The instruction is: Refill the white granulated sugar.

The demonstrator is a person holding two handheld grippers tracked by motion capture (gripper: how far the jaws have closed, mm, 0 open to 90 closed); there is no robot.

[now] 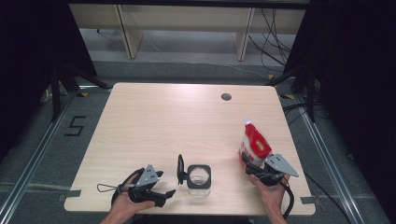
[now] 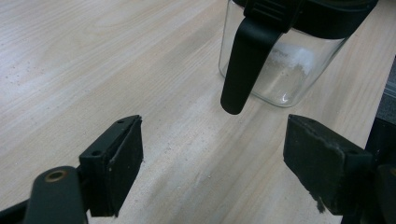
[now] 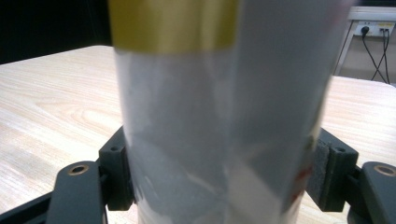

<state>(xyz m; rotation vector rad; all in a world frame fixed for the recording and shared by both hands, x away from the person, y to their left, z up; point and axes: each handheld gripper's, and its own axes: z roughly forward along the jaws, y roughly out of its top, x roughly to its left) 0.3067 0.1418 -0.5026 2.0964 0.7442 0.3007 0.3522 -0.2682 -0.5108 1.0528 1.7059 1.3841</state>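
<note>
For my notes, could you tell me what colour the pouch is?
The pouch is red and white with a white cap, clearest in the high view.

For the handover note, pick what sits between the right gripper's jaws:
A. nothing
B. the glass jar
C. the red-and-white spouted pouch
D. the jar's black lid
C: the right gripper has its jaws on either side of the red-and-white spouted pouch, while the glass jar stands apart near the left gripper.
</note>
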